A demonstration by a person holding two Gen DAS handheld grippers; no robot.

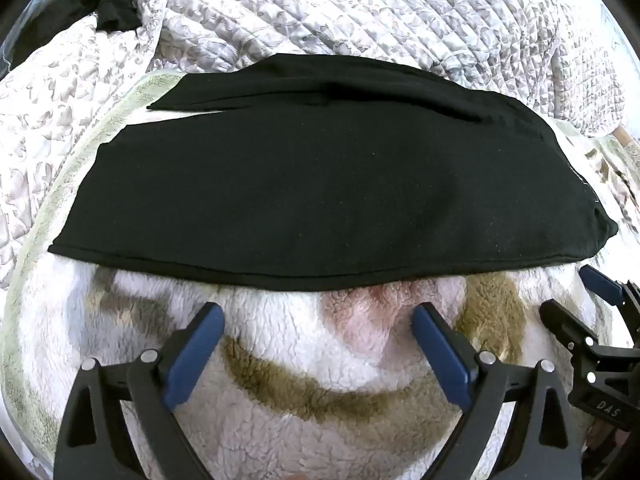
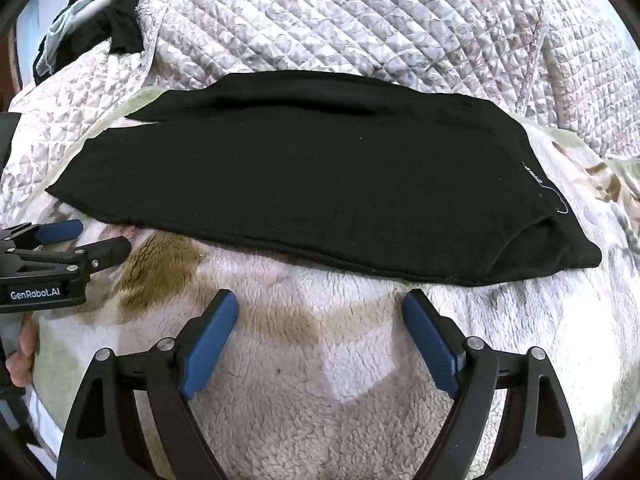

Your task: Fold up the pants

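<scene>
Black pants (image 1: 320, 192) are laid lengthwise on the fleece blanket (image 1: 312, 368), legs stacked; left gripper (image 1: 318, 320) and right gripper (image 2: 320, 312) are held wide open, empty, just short of the near edge; a crosswise fold likely comes next; ends must be pinched.

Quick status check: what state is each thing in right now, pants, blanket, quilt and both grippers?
Pants: lying flat on the blanket, folded lengthwise, legs stacked, not held.
Blanket: spread under the pants.
Quilt: rumpled behind the pants.
Dark cloth: bunched at the far left.
Left gripper: open, empty, short of the pants' near edge.
Right gripper: open, empty, short of the near edge.
</scene>
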